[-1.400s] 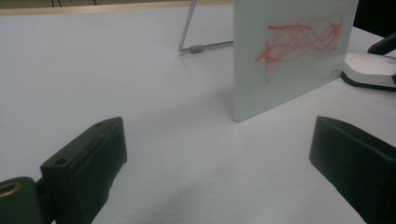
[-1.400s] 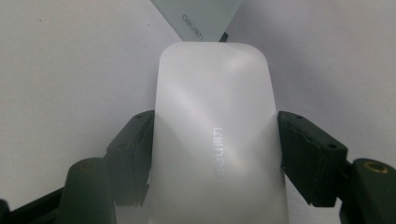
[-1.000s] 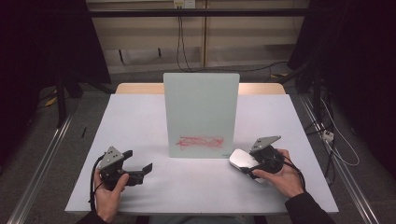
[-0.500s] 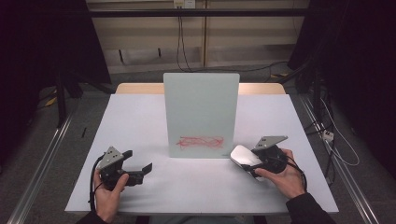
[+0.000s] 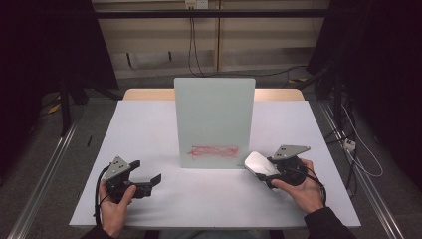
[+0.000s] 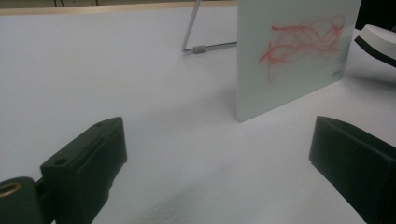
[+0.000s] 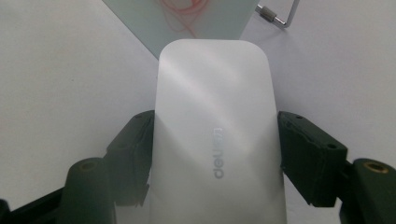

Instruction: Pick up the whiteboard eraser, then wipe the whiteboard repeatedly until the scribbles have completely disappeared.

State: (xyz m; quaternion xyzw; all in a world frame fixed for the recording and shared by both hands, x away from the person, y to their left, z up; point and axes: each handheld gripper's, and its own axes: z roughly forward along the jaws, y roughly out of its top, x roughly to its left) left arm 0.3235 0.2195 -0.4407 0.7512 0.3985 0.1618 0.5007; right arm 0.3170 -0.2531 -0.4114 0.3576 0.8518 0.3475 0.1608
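A pale whiteboard [image 5: 214,114] stands upright in the middle of the white table [image 5: 149,124], with a red scribble [image 5: 214,151] low on its face. My right gripper [image 5: 264,172] is shut on a white eraser [image 5: 257,163], held just off the board's lower right corner. In the right gripper view the eraser [image 7: 212,126] sits clamped between both pads [image 7: 308,154], and the board's edge [image 7: 187,18] lies just beyond it. My left gripper [image 5: 145,172] rests at the front left, open and holding nothing; in the left gripper view the scribble [image 6: 303,44] shows ahead to the right.
A thin wire stand [image 6: 198,32] props the board from behind. Metal rails [image 5: 45,169] run along the floor on both sides of the table, and cables [image 5: 358,154] lie at the right. A wooden strip [image 5: 144,93] edges the far side.
My right gripper has shifted slightly, with the eraser's nose a touch higher and nearer the board. The left gripper has stayed put.
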